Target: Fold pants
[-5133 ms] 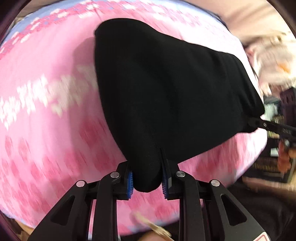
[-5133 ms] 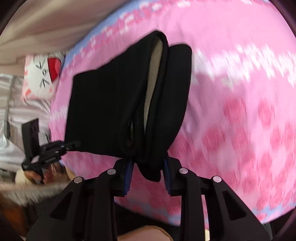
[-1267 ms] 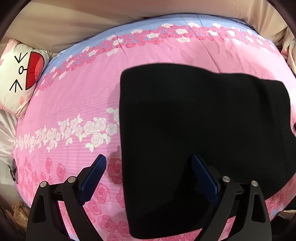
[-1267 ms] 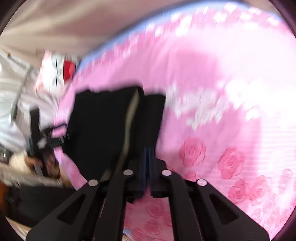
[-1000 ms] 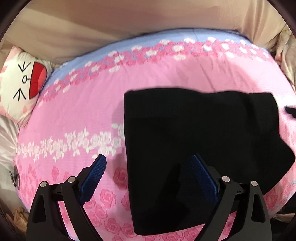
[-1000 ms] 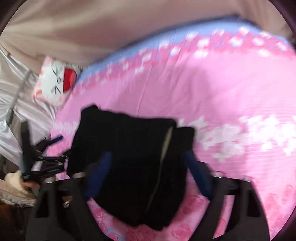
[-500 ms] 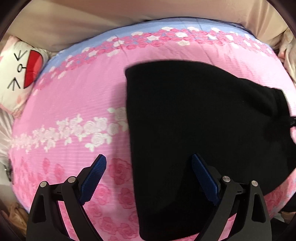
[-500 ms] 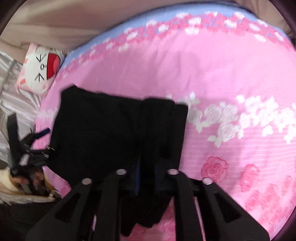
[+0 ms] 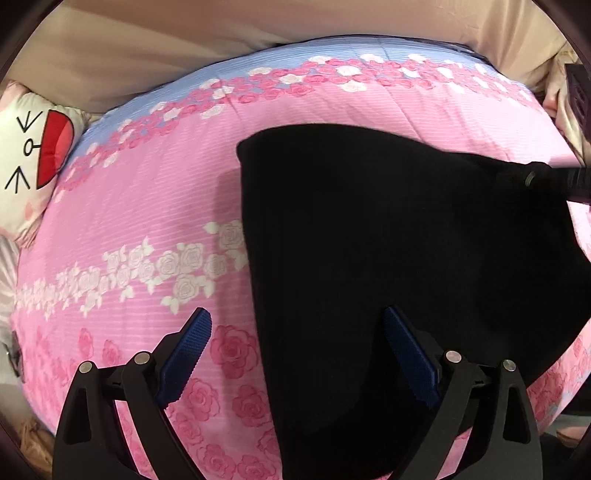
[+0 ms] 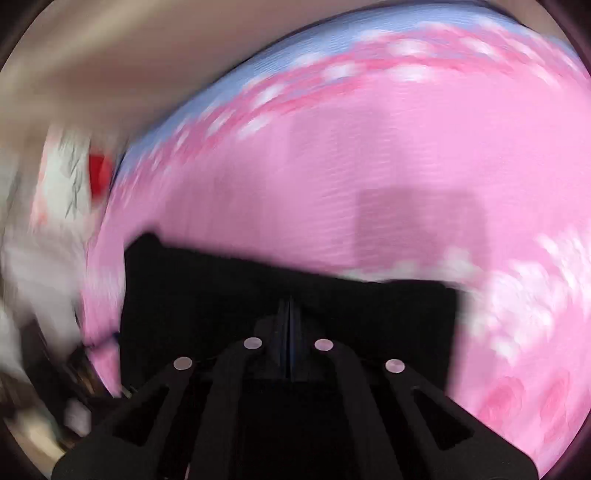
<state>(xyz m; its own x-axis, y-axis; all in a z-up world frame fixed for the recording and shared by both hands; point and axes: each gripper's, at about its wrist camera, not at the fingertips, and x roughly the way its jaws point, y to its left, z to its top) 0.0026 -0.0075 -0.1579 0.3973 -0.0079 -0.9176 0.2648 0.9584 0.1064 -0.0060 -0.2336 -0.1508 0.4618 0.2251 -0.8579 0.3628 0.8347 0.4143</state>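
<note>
The black pants (image 9: pixel 399 251) lie folded flat on the pink floral bedspread (image 9: pixel 155 206). My left gripper (image 9: pixel 295 343) is open and empty just above the pants' near left edge; its blue pads (image 9: pixel 184 354) straddle that edge. My right gripper (image 10: pixel 290 314) has its jaws pressed together low over the pants (image 10: pixel 207 295); the view is blurred and I cannot tell if cloth is between them. The right gripper also shows in the left wrist view (image 9: pixel 546 181), over the pants' far right corner.
A white cartoon-face pillow (image 9: pixel 29 155) lies at the bed's far left, blurred in the right wrist view (image 10: pixel 70 173). A beige wall (image 9: pixel 258 26) runs behind the bed. A dark object (image 9: pixel 578 92) stands at the far right. Bedspread stretches left of the pants.
Both grippers let go of the pants, now lying flat. The left stays open, hovering. The right opened, shut again and is moving fast over the pants' right end.
</note>
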